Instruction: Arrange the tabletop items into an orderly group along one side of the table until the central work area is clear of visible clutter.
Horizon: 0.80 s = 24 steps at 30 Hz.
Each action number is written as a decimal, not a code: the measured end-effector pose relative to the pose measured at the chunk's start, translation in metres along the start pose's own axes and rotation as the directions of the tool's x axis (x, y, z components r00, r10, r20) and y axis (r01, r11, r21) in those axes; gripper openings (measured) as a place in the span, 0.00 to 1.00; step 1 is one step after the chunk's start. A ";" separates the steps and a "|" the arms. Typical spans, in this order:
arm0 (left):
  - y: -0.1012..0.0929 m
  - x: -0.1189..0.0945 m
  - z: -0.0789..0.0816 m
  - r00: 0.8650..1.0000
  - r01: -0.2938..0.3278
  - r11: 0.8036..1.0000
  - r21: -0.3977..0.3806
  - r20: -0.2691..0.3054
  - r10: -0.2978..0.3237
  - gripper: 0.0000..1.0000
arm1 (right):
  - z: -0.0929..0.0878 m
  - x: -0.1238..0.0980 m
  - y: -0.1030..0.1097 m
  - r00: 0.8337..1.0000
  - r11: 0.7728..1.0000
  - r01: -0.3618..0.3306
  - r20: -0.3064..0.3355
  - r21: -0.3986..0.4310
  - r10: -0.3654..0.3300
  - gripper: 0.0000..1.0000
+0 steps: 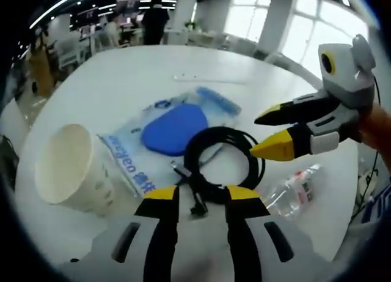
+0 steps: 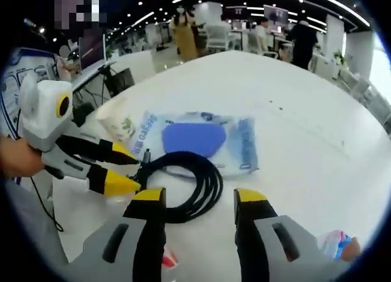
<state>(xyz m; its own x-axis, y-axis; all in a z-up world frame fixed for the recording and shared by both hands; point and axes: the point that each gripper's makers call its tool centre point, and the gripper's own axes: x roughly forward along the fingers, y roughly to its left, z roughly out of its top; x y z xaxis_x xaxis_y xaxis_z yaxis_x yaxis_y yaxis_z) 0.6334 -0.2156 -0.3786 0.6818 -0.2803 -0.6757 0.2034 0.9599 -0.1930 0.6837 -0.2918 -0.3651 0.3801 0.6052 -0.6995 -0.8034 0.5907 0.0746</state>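
A coiled black cable [image 1: 223,163] lies on the white table [image 1: 134,74], partly on a clear bag holding a blue pad [image 1: 174,129]. A paper cup [image 1: 70,166] lies tipped on its side to the left. My left gripper [image 1: 201,196] is open, with the cable's plug end lying between its jaws. My right gripper [image 1: 256,135] comes in from the right, open, just beside the coil. In the right gripper view, the right gripper [image 2: 200,196] hovers open over the cable [image 2: 189,184], with the left gripper [image 2: 135,170] open at the coil's left edge, the bag [image 2: 201,138] beyond it and the cup [image 2: 119,126] to the left.
A crumpled clear plastic wrapper [image 1: 293,193] lies right of the coil, also seen as the wrapper [image 2: 336,242] at bottom right. The far table surface [image 2: 275,92] is bare. Chairs, desks and people stand in the office behind.
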 end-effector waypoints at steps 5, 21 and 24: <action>0.001 0.001 -0.001 1.000 -0.001 1.000 0.000 -0.010 0.001 0.27 | -0.004 0.007 -0.002 0.999 0.999 0.024 -0.036 0.033 -0.023 0.42; -0.004 0.003 -0.002 0.999 0.010 1.000 -0.011 -0.037 -0.011 0.20 | -0.014 0.017 -0.001 0.995 0.997 0.046 -0.091 0.054 -0.041 0.32; -0.004 0.004 -0.002 0.999 0.011 1.000 -0.013 -0.039 -0.012 0.20 | -0.016 0.017 -0.002 0.994 0.996 0.050 -0.097 0.070 -0.043 0.31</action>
<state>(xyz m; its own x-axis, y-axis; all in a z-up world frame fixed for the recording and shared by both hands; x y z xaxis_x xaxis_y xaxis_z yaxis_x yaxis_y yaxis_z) 0.6338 -0.2201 -0.3819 0.6512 -0.2910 -0.7009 0.2016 0.9567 -0.2099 0.6845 -0.2911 -0.3882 0.3681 0.5244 -0.7678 -0.7491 0.6564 0.0892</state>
